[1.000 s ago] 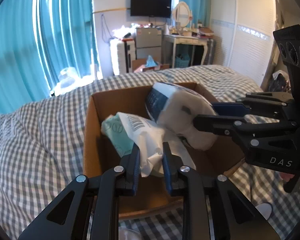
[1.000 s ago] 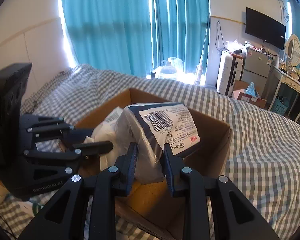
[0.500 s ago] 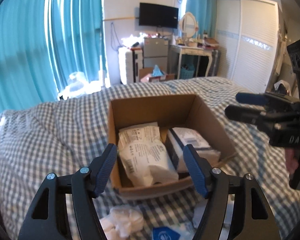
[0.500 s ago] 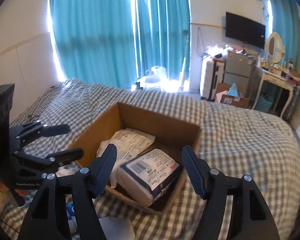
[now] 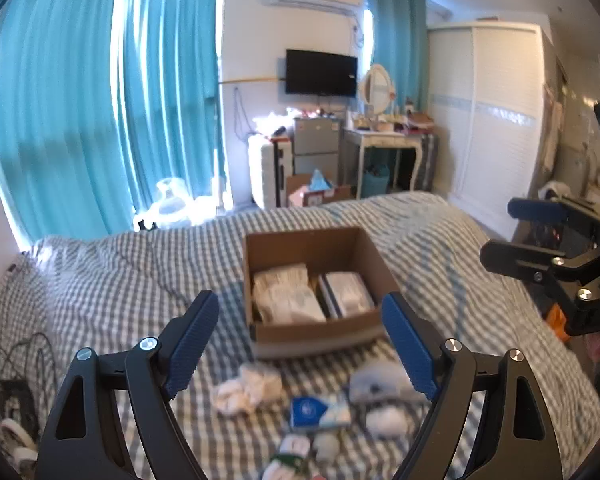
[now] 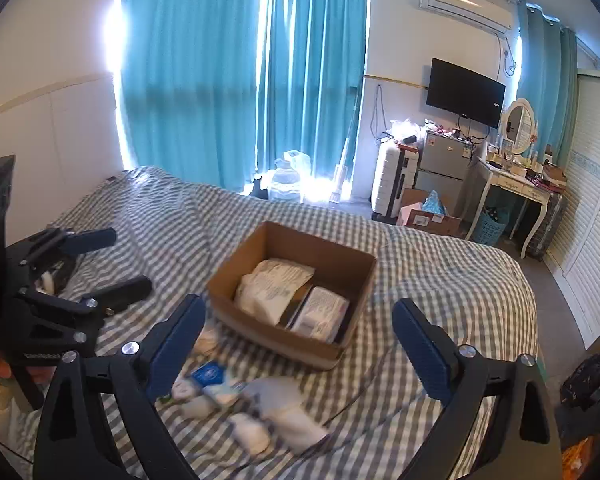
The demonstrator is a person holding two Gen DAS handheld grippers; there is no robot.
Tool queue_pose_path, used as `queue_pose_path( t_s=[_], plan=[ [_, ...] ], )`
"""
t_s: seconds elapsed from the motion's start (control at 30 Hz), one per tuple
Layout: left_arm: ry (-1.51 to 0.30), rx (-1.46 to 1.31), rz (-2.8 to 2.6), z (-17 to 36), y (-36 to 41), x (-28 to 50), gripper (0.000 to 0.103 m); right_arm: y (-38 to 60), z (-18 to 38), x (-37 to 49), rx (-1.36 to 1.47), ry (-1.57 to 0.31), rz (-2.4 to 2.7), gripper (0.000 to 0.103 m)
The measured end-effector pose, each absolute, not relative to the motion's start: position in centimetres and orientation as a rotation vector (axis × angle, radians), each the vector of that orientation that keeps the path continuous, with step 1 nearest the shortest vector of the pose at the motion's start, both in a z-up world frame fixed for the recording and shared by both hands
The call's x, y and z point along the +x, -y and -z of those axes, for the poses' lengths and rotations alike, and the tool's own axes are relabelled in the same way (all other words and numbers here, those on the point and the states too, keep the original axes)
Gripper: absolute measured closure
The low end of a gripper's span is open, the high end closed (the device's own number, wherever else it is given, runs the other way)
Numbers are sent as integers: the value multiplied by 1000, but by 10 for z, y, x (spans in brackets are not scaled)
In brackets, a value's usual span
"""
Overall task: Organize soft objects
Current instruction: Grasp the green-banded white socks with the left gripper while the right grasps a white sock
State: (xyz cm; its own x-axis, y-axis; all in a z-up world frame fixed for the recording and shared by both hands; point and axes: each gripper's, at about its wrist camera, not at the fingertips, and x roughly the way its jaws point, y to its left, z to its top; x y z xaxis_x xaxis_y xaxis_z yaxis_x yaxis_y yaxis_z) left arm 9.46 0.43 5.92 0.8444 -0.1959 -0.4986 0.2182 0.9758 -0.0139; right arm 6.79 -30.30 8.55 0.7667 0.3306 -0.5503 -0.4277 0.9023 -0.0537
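The big bed (image 5: 100,280) has a checked cover. One brown box (image 5: 316,332) sits on it, with two soft white packs (image 5: 288,296) side by side inside. The left claw (image 5: 300,344) and the right claw (image 6: 300,344) have both just been opening; their jaws now stand wide apart, holding nothing and touching nothing. More small soft things (image 5: 248,392) lie on the bed in front of the box, too blurry to count.

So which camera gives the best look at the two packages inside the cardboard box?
The right wrist view: the cardboard box is seen sharper, with both packages distinct. The left wrist view shows the same packages side by side, but blurrier.
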Motion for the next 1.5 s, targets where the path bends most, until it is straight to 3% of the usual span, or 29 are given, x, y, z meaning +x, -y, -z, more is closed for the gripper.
queue_pose_path(
  t_s=[0.23,0.57,0.63,0.73,0.77,0.8,0.9,0.97,1.03,1.17,1.27,1.5],
  plan=[
    [-555,29,211,-43,-20,58,18,299,-45,34,-169,-617,-399,5],
    [-741,4,149,63,-26,69,20,280,77,56,-108,-822,-400,6],
    [-788,24,129,88,-23,73,21,274,99,59,-104,-865,-414,15],
    [-842,45,104,115,-20,75,21,268,128,62,-108,-896,-435,21],
    [-852,38,97,121,-21,76,21,266,137,65,-115,-919,-424,26],
    [-860,33,98,125,-23,76,21,264,146,68,-122,-947,-416,38],
    [-888,42,86,133,-23,78,21,264,159,73,-127,-985,-404,41],
    [-891,49,88,135,-21,76,30,265,161,74,-125,-995,-397,42],
    [-892,53,90,136,-20,76,41,266,163,74,-122,-997,-393,59],
    [-932,52,78,143,-21,80,60,265,164,72,-132,-995,-402,67],
    [-950,34,111,148,-20,81,70,263,163,70,-144,-990,-409,70],
    [-978,82,177,155,-5,77,77,262,161,70,-132,-973,-427,78]
  ],
)
